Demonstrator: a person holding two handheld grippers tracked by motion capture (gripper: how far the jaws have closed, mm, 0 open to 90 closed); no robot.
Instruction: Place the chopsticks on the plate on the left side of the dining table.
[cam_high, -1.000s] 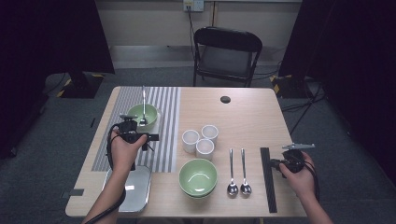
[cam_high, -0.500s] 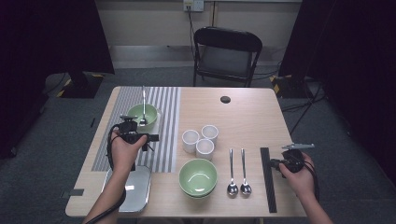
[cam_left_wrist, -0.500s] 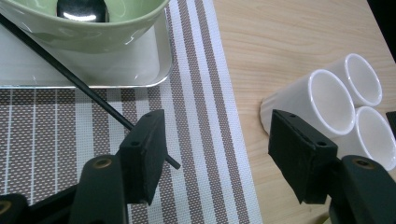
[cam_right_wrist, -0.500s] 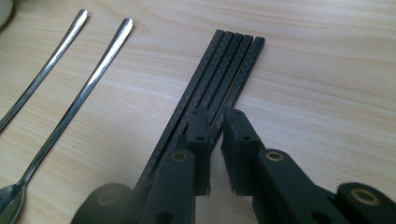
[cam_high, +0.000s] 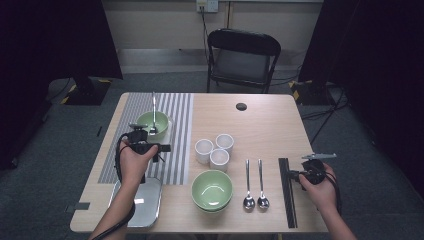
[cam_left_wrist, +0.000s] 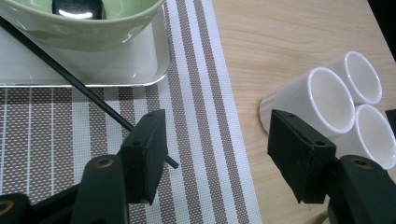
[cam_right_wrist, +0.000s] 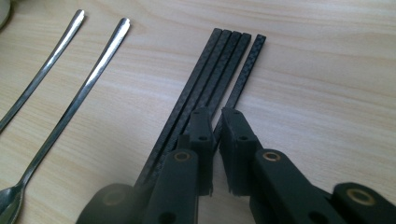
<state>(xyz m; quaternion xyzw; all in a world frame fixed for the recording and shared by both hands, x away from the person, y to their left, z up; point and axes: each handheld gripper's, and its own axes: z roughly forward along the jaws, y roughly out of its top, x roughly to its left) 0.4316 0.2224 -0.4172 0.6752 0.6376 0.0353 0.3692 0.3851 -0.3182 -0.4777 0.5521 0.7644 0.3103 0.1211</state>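
at the 4 o'clock edge of the counter (cam_high: 260, 125) the right gripper (cam_right_wrist: 215, 122) is clamped on one black chopstick (cam_right_wrist: 243, 77), with three more chopsticks (cam_right_wrist: 212, 70) lying beside it. at 9 o'clock, the left gripper (cam_left_wrist: 215, 154) stands apart above the striped mat (cam_high: 175, 150), holding nothing. one green bowl (cam_high: 152, 124) with a spoon already sits on its tray. my read: one place partly set; second bowl (cam_high: 212, 190), two spoons (cam_high: 254, 180), cups (cam_high: 214, 150) still waiting.

Three white cups (cam_high: 214, 149) cluster mid-table, touching one another. Nearer the front edge sits a green bowl (cam_high: 212, 189), with two metal spoons (cam_high: 254, 184) lying side by side just beside it. A black folding chair (cam_high: 243, 57) stands beyond the wooden table (cam_high: 260, 125).
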